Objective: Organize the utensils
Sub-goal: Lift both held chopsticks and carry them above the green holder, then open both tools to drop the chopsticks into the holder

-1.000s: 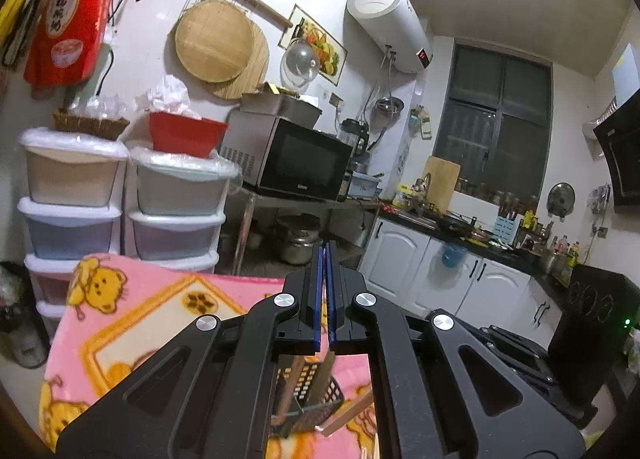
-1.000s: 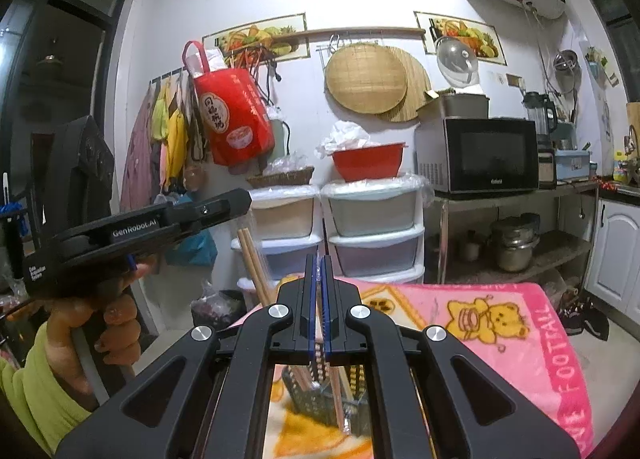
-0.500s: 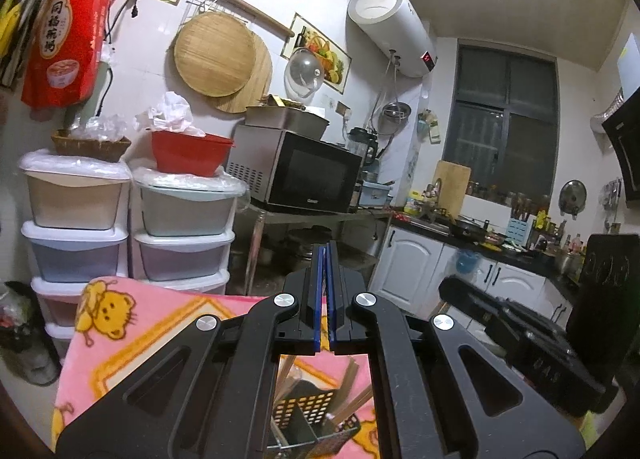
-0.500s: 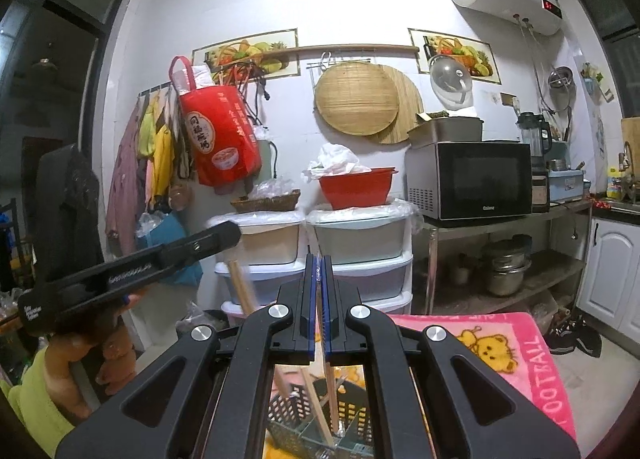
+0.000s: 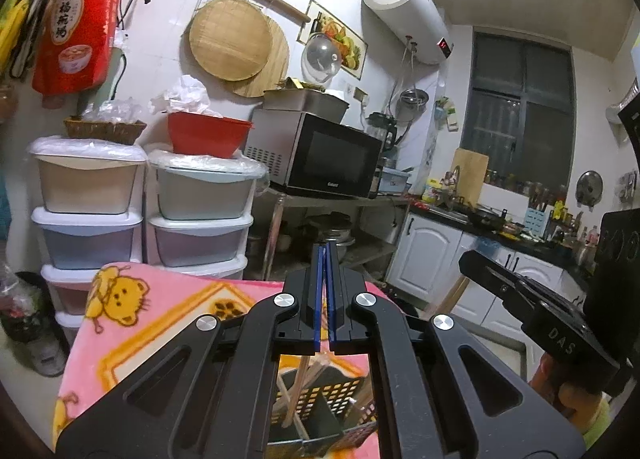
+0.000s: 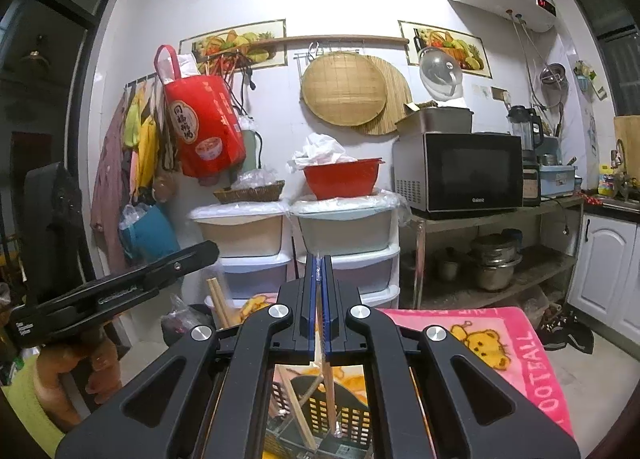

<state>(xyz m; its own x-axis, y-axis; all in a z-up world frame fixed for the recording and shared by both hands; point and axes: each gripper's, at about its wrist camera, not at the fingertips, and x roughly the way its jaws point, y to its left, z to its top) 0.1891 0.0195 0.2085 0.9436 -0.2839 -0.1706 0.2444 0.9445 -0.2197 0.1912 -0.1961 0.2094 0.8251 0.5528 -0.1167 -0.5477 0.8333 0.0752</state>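
A black perforated utensil basket (image 5: 320, 407) stands on a pink bear blanket (image 5: 160, 315), seen below both grippers; it also shows in the right wrist view (image 6: 320, 411). Wooden chopsticks (image 5: 298, 391) lean inside it. My left gripper (image 5: 324, 259) is shut and empty, raised above the basket. My right gripper (image 6: 319, 271) is shut on a thin wooden chopstick (image 6: 328, 383) that runs down into the basket. More chopsticks (image 6: 218, 303) stick up at the left.
Stacked plastic drawers (image 6: 340, 259) with a red bowl (image 6: 342, 179) stand behind the blanket. A microwave (image 6: 468, 175) sits on a metal rack with pots (image 6: 492, 263). White cabinets (image 5: 448, 259) and a cluttered counter lie to the right.
Both grippers have risen and tilted, so the basket sits lower in each view. The right gripper stays shut on its chopstick. The left gripper stays shut.
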